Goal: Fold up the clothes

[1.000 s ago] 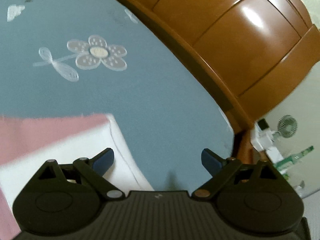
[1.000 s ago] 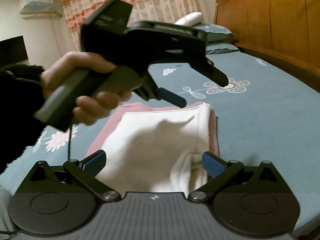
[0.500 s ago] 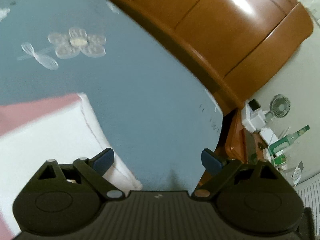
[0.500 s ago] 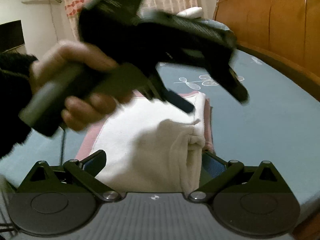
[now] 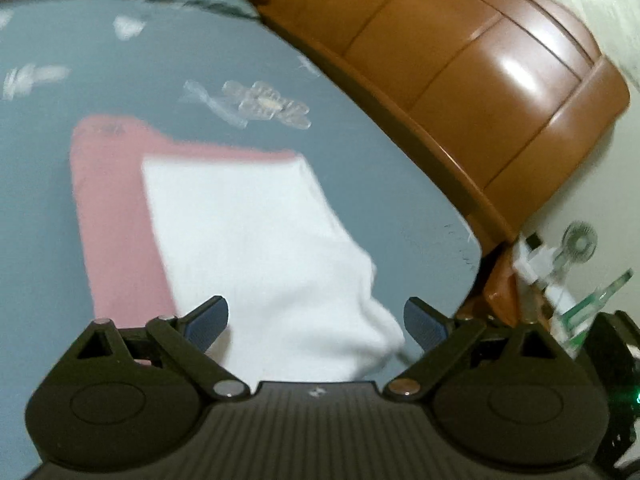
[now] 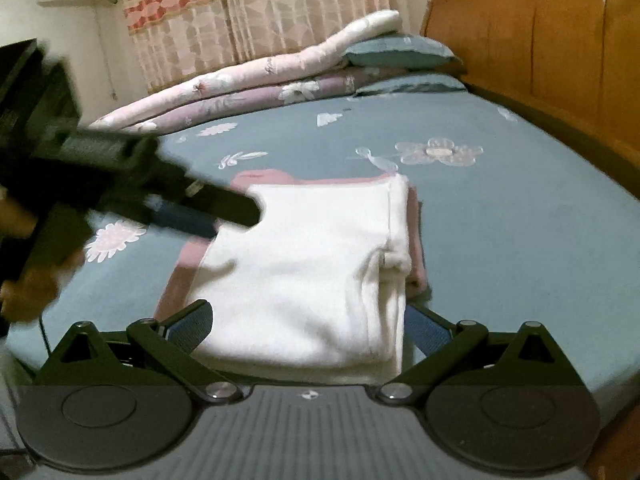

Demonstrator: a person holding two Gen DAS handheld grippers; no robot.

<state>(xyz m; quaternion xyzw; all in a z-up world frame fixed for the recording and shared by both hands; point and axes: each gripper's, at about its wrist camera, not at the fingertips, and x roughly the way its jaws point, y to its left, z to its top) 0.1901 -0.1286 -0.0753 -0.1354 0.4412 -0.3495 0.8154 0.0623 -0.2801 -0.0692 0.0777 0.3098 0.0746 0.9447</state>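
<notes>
A white garment (image 6: 304, 272) lies folded into a rough rectangle on a blue flowered bed sheet (image 6: 500, 240), stacked on a pink garment (image 5: 116, 216) whose edges show along the left and top of the white one. In the right wrist view the stack fills the centre of the frame. Its right edge is bunched into a thick roll, probably where a sleeve or hem is tucked under, so that side is bulkier than the flat left side.

The right gripper (image 6: 308, 326) sits low at the near edge of the white garment, its blue-padded fingers spread wide on either side of the cloth. The fabric lies between them but is not pinched. That placement suits either taking hold of the near hem for another fold or having just let it go; the scene fits both.

The left gripper (image 5: 316, 318) also has its fingers wide apart and holds nothing. In its own view it looks down on the white garment's lower right corner. In the right wrist view it reaches in from the left of the frame, blurred, above the garment's upper left part, held by a hand (image 6: 28, 276) at the left edge.

A wooden headboard (image 6: 540, 40) stands at the upper right, with folded quilts (image 6: 248, 88) at the top centre.
</notes>
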